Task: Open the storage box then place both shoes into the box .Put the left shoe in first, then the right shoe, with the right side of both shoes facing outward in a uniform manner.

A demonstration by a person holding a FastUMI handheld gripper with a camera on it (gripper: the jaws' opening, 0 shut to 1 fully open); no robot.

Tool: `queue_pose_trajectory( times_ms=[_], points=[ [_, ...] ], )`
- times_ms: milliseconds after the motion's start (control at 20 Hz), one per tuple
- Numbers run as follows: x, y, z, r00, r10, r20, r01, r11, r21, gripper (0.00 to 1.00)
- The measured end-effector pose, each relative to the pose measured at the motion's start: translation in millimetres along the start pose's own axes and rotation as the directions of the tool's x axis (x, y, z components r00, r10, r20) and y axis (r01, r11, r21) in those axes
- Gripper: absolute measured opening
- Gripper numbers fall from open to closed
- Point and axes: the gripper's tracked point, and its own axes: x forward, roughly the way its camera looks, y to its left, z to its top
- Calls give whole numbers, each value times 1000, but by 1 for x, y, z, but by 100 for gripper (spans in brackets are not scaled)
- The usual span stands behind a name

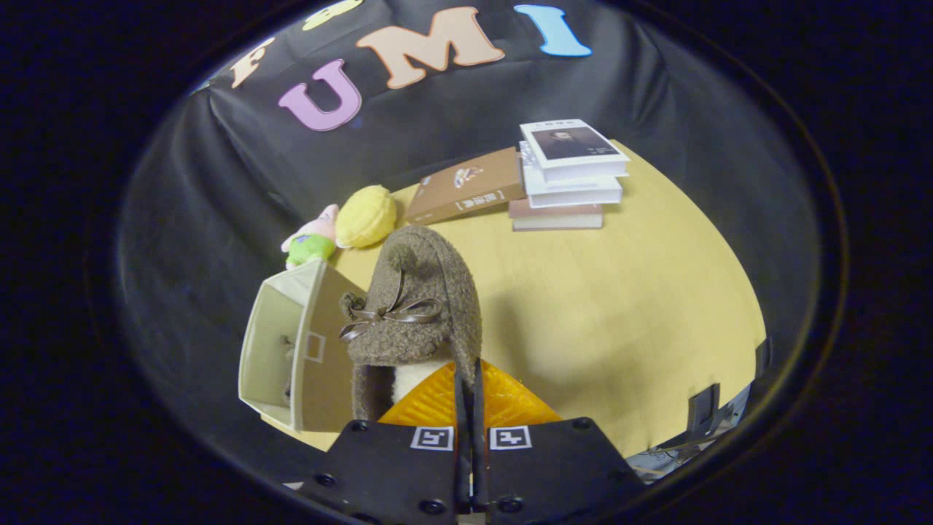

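A brown fuzzy shoe (415, 306) with a ribbon bow and a white lining hangs lifted over the yellow table (619, 313). My gripper (470, 379) is shut on the rim of its opening, the orange fingers (503, 397) pressed close together on it. The toe points away from me. Just left of the shoe stands the beige storage box (280, 350), its open side facing left and its lid (321, 350) swung out toward the shoe. Something pale lies inside the box, too hidden to tell what.
Beyond the shoe lie a yellow plush (366, 216) and a small pink and green plush toy (312, 240). A brown book (466, 186) leans on a stack of books (572, 175) at the back. Black cloth walls the booth.
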Motion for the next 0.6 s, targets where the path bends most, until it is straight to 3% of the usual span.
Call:
queue_pose_trajectory(
  times_ms=[600],
  points=[
    [-1,156,7,981,194,30,-194,981,28,4]
  ],
)
